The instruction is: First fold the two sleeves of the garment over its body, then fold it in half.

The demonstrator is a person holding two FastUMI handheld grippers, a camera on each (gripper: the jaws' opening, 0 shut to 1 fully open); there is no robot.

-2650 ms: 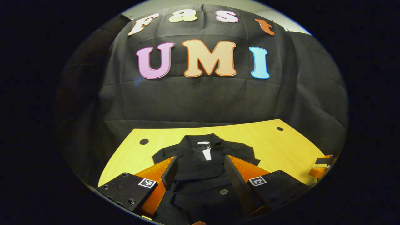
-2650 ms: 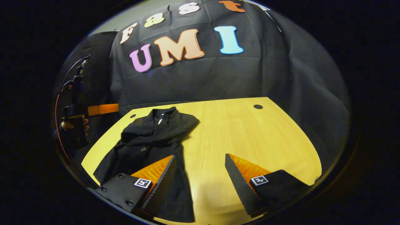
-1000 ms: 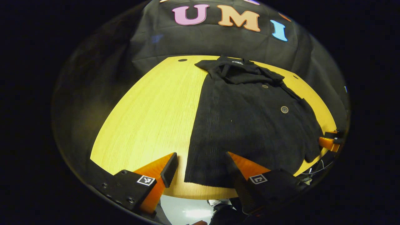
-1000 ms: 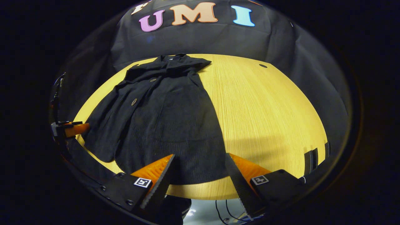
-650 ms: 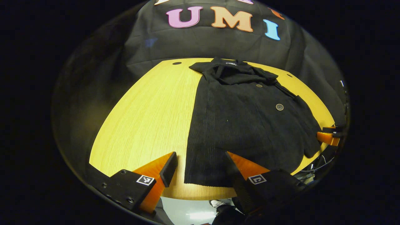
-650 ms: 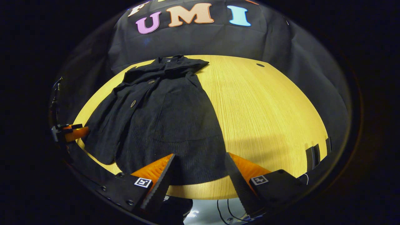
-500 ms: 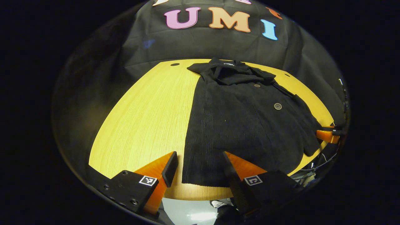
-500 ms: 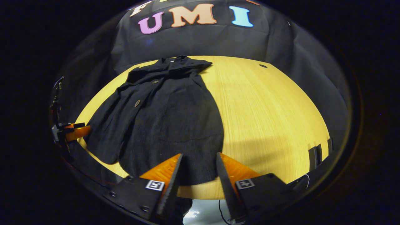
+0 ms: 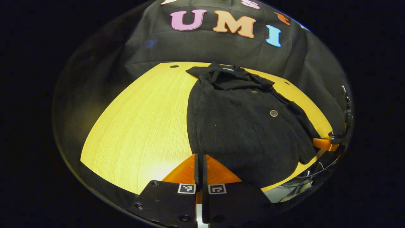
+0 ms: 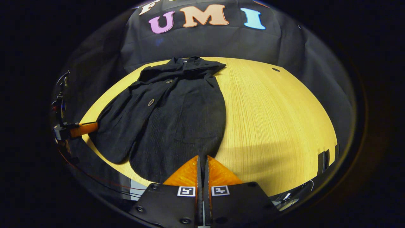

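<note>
The black garment (image 9: 240, 126) lies flat on the yellow table (image 9: 139, 120), its long axis running straight away from you — collar at the far edge, hem at the near edge. Your left gripper (image 9: 199, 158) sits at the hem's left corner, fingers pressed together on the cloth. Your right gripper (image 10: 202, 160) is pinched on the hem's right corner. Both look equally near, so I'd judge the fold goes forward toward the collar.
</note>
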